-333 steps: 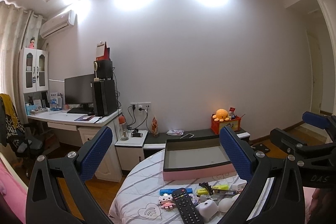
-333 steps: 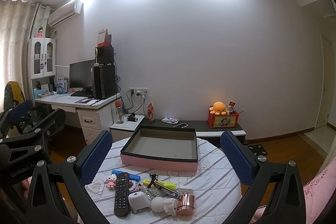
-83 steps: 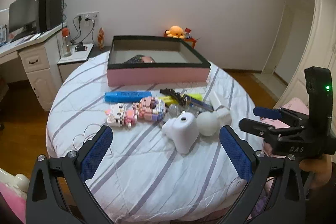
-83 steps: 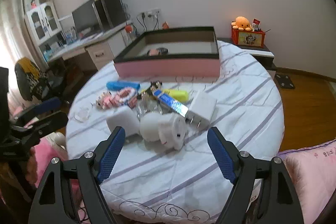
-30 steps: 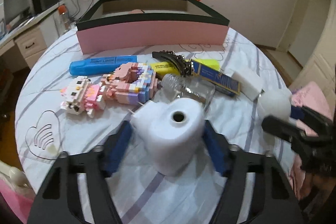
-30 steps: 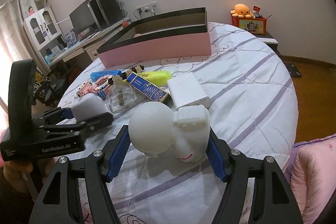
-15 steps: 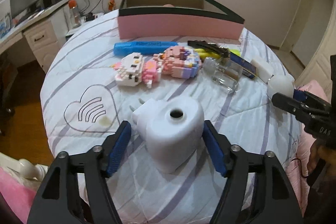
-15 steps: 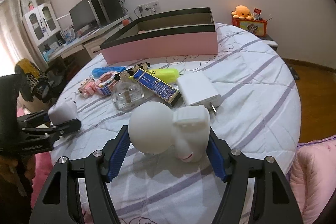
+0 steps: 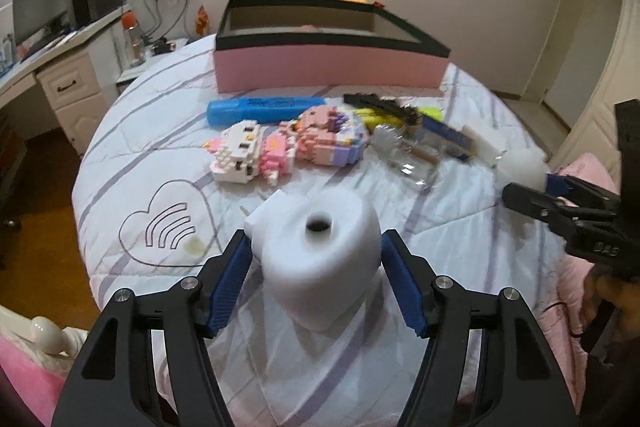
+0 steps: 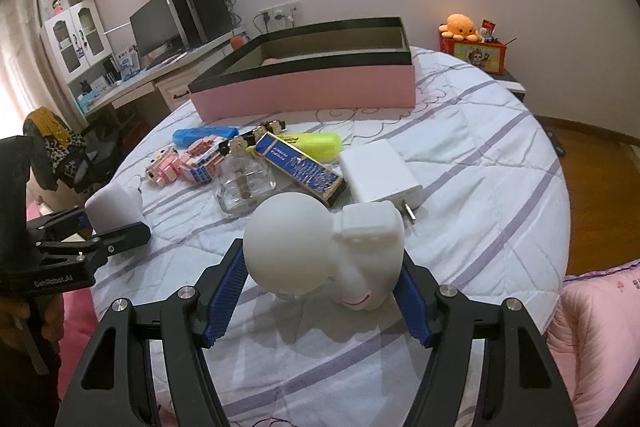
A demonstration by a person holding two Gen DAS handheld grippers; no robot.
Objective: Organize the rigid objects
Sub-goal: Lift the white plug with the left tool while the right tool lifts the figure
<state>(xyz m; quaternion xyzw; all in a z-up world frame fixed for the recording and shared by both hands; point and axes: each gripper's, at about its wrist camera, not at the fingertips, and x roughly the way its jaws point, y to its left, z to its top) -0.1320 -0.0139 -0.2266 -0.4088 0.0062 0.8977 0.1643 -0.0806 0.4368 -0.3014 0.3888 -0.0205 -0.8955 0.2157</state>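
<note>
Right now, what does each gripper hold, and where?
Left gripper: white plug-in device, by its sides. Right gripper: white globe lamp, globe and base.

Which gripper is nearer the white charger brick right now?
Right. The right gripper, shut on a white globe-shaped gadget, sits just in front of the white charger brick. The left gripper, holding a white plug-in device, is across the clutter.

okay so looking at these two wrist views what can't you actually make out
- Inside of the pink box: both views, its near wall hides the contents; only a pink sliver shows.
- Underside of the white plug-in device: left wrist view, its own body and the left gripper hide it.
- Label text on the blue case: right wrist view, too small.
- Glass bottle: left wrist view, blurred.
</note>
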